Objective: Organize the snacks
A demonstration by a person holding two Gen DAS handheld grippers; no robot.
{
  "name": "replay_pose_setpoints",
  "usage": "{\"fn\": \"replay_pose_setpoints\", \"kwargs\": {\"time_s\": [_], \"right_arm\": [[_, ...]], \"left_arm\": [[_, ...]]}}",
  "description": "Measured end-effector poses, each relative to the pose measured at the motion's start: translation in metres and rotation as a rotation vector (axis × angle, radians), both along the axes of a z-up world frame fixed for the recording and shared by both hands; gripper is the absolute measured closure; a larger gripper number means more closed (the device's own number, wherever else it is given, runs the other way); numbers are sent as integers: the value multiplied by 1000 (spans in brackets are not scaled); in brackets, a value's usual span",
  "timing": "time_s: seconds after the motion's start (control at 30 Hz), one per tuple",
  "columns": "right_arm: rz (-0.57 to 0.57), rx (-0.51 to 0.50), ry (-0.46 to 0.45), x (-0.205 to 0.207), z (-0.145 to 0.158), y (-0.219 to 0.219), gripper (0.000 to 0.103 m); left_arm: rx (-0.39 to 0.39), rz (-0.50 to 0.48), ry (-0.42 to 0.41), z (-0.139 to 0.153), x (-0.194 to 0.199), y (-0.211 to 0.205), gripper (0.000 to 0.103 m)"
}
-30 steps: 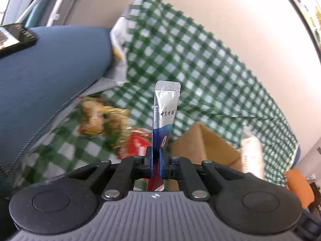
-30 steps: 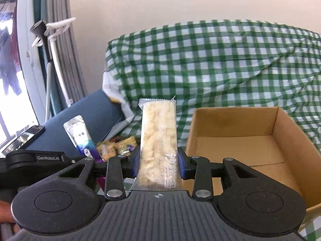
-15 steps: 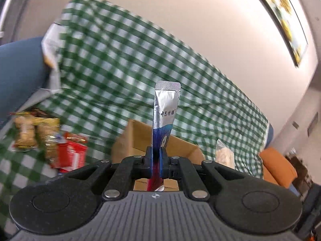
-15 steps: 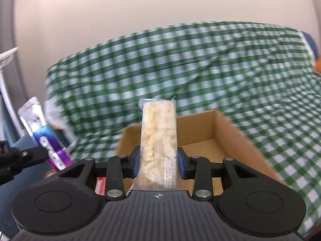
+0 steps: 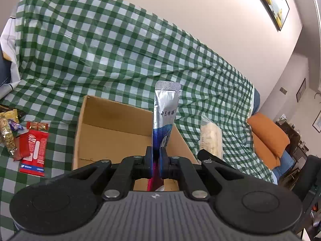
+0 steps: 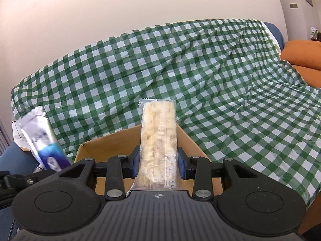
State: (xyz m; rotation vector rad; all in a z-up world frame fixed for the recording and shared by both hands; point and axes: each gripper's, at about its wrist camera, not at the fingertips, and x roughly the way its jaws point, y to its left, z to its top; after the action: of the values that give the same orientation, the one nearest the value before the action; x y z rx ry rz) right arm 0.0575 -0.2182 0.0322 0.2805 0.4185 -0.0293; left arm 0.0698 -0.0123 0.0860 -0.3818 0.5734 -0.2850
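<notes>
My left gripper (image 5: 156, 156) is shut on a slim silver and blue sachet (image 5: 165, 112) that stands upright above the near side of an open cardboard box (image 5: 104, 128). The box interior that I can see holds nothing. My right gripper (image 6: 158, 164) is shut on a long clear-wrapped pale snack bar (image 6: 158, 138), held over the same cardboard box (image 6: 112, 144). In the right wrist view the sachet (image 6: 42, 138) and part of the left gripper show at the left. The snack bar (image 5: 211, 138) shows right of the box in the left wrist view.
A green checked cloth (image 5: 120, 46) covers the sofa under the box. Several loose snack packs lie left of the box, among them a red wrapper (image 5: 34, 150) and golden packs (image 5: 7, 132). An orange cushion (image 5: 268, 138) sits at the right.
Both grippers have swung to the right, from the snack pile and blue cushion side to over the box. The box now sits centred below both held snacks. Grips are unchanged.
</notes>
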Motion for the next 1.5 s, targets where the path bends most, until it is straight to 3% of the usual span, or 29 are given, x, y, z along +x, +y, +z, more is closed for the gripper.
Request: {"fn": "replay_pose_setpoints", "kwargs": {"time_s": [0.47, 0.53, 0.6, 0.73, 0.77, 0.87, 0.93, 1.13, 1.23, 1.3, 1.37, 1.4, 1.5], "right_arm": [[-1, -6, 5, -2, 5, 4, 64], [2, -12, 9, 0, 8, 5, 62], [4, -25, 25, 2, 8, 6, 39], [15, -41, 39, 5, 4, 8, 37], [18, -44, 42, 6, 2, 10, 37], [28, -54, 48, 7, 0, 12, 37], [32, -66, 50, 7, -3, 16, 37], [37, -75, 52, 3, -9, 22, 36], [36, -72, 29, 1, -11, 26, 28], [38, -80, 11, -1, -12, 30, 25], [44, -91, 1, -3, -14, 35, 23], [47, -97, -1, -3, -15, 36, 23], [24, -132, -9, -4, -19, 41, 23]], "left_arm": [[25, -14, 37, 4, 11, -4, 95], [25, 1, 40, 4, 12, -1, 87], [22, 10, 30, 4, 10, 3, 78], [34, 23, 23, -1, 4, 13, 77], [44, 28, 14, -4, 1, 17, 73], [105, 72, -26, -11, -14, 30, 45], [158, 92, -80, -15, -26, 38, 40], [279, 64, -135, -38, -50, 77, 40], [299, 59, -108, -56, -50, 109, 44], [298, 70, -73, -67, -46, 134, 74], [273, 108, -46, -78, -44, 164, 90], [257, 137, -44, -84, -44, 179, 93], [81, 255, 7, -94, -42, 221, 94]]}}
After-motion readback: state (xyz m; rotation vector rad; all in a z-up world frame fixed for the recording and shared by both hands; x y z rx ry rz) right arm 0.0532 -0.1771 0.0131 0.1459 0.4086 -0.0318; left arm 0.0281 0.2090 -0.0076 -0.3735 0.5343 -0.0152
